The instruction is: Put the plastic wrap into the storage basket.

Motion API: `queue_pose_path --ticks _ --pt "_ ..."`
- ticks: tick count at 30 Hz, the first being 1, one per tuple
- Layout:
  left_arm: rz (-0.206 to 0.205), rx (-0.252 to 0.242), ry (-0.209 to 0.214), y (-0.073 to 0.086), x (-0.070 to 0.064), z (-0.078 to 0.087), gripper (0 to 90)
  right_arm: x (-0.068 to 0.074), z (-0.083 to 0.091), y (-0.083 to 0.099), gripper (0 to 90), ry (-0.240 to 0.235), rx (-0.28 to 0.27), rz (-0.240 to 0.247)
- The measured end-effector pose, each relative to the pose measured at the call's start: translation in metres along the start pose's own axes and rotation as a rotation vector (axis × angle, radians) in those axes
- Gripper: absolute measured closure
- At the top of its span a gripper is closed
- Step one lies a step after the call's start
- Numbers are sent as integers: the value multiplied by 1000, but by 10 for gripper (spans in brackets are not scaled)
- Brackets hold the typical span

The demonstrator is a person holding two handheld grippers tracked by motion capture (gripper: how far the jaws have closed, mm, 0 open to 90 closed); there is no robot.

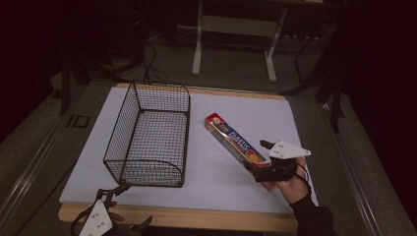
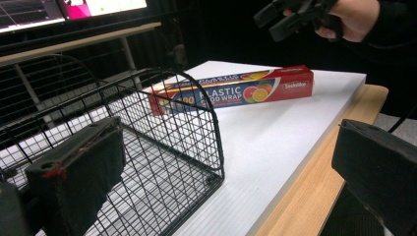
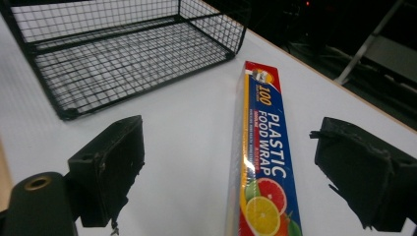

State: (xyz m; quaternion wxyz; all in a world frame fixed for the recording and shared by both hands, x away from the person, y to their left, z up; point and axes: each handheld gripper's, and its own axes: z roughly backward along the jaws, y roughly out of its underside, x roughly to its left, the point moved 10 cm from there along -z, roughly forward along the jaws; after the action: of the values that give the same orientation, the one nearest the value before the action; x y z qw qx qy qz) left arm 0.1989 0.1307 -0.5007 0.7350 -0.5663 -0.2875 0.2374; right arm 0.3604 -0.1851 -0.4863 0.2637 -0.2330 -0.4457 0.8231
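Note:
A long red and blue plastic food wrap box (image 1: 235,142) lies diagonally on the white board (image 1: 216,177), right of a black wire basket (image 1: 150,137). My right gripper (image 1: 261,160) hovers over the box's near end. In the right gripper view it (image 3: 236,172) is open, one jaw on each side of the box (image 3: 260,167) and neither touching it. My left gripper (image 1: 130,206) is at the table's front left edge, just in front of the basket's near corner. It (image 2: 226,177) is open and holds nothing, facing the basket (image 2: 172,123) with the box (image 2: 236,91) beyond.
The board lies on a wooden table (image 1: 196,219) whose edge shows along the front. Behind the table stand the legs of a white frame (image 1: 233,44) on a dark floor, with cables. In the left gripper view a hand holds the right gripper (image 2: 300,14) above the box.

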Motion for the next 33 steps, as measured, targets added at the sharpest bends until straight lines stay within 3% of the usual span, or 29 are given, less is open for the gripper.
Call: queue_pose_path --ticks 5,15,33 --pt "2 4 7 1 0 -1 2 -14 -9 -1 103 -5 22 -41" --pt "1 6 12 1 -1 -2 2 -29 -23 0 94 12 40 -49" --pt "-2 16 18 2 -1 -3 2 -41 -65 35 113 -31 234 -122"
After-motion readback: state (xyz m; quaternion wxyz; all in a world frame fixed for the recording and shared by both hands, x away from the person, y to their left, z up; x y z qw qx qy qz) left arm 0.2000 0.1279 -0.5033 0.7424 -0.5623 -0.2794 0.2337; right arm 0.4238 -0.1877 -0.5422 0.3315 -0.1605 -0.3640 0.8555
